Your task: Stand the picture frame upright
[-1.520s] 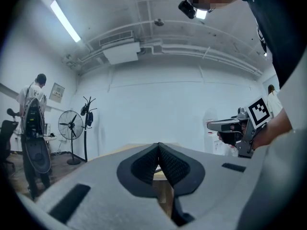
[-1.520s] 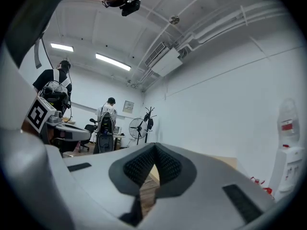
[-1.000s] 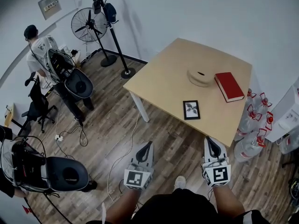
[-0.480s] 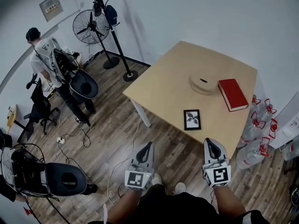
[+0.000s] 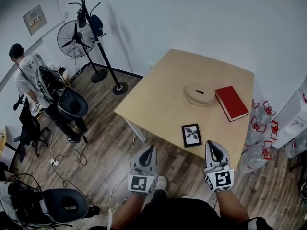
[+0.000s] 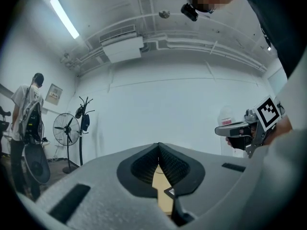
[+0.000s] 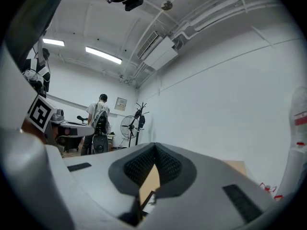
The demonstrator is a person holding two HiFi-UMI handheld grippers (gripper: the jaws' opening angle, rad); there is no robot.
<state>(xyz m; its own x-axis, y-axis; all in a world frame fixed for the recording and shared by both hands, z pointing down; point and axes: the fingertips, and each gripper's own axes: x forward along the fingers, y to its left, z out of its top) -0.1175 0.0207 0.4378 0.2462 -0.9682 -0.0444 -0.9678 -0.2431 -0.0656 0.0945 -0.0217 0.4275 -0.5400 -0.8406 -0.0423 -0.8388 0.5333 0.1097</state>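
A small black picture frame with a leaf print lies flat near the front edge of the light wooden table. My left gripper hangs in front of the table's near edge, left of the frame, jaws together and empty. Just right of the frame and slightly nearer me, my right gripper is shut with nothing in it. In the left gripper view the jaws meet at a point, with a strip of table showing below. Through the right gripper's jaw notch a corner of the frame is visible.
A red book and a round wooden dish lie at the table's far right. Water bottles stand on the floor to the right. A coat stand, a fan, chairs and a person are at the left.
The view has moved closer to the table, so the frame now lies just ahead of the two grippers. Both grippers stay shut and keep their spacing.
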